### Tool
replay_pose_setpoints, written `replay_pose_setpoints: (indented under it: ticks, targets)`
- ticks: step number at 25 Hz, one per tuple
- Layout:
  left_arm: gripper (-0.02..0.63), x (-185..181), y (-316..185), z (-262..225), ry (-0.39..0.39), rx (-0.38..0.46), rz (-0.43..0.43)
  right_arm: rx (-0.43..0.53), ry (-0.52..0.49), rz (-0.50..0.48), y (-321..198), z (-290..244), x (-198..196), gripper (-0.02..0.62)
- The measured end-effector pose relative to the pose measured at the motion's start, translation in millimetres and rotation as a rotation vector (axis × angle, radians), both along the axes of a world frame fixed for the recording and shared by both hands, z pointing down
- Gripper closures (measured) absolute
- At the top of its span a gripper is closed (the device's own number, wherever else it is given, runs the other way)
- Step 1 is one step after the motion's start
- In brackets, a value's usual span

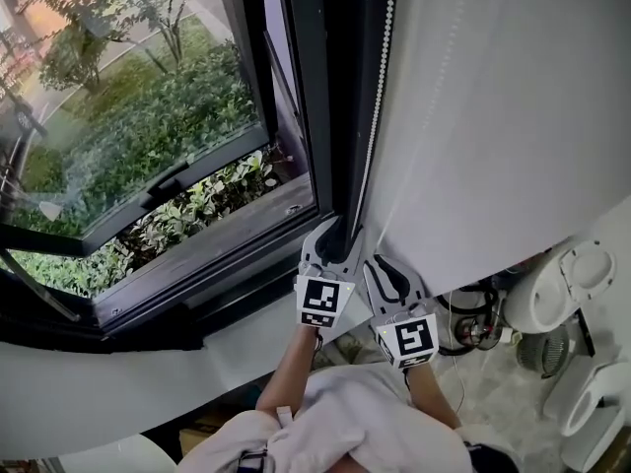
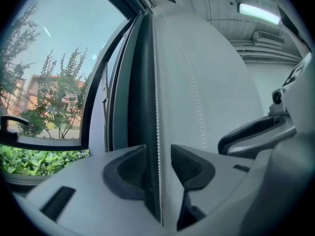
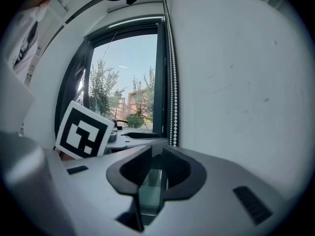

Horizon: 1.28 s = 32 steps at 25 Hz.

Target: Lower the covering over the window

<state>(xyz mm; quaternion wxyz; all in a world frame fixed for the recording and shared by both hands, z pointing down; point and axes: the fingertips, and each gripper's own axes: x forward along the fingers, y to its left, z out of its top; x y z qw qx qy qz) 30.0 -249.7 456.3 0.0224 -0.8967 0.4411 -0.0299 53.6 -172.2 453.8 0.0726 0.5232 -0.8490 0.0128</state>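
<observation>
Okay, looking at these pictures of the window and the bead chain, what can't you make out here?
- Top of the bead chain and any roller: cut off by the top edge in the head view.
- The chain's lower end: hidden behind the left gripper in the head view, and behind its body in the left gripper view.
- The white panel right of the window: wall or lowered covering, can't tell in any view.

- A white sill runs under the dark-framed window.
- Outside the open sash lies a dark grey ledge.
- Pale marbled floor shows at the lower right.
- On the floor sit a tangle of black cables, a round grilled object and a white rounded fixture that cannot be identified.
</observation>
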Motion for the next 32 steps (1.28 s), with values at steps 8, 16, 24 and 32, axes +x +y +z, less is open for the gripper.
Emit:
replay_pose_setpoints:
  ticks: [8,16,24,32]
  targets:
    - [0.433,3.2,-22.1,8.4,-0.028,-0.006,-0.036,0.0,-0.002,0.02,-0.1,-0.4,0.2,0.529]
    - [0.433,8.5,-35.1,15.8,-0.063,-0.007,-0.08,-0.002,0.004,0.035,3.0,-0.4,2.8,0.529]
    - [0.572,0.2,-28.4,14.1,-0.004,-0.022,-0.01,0.013,0.009,0.027,8.1,-4.2,-0.5,0.529]
    - [0.591,-4.1,3.4,16.8,0.012,-0.041,0.082,0.083,0.018,-0.024,7.0,-31.4,-14.0,0.529]
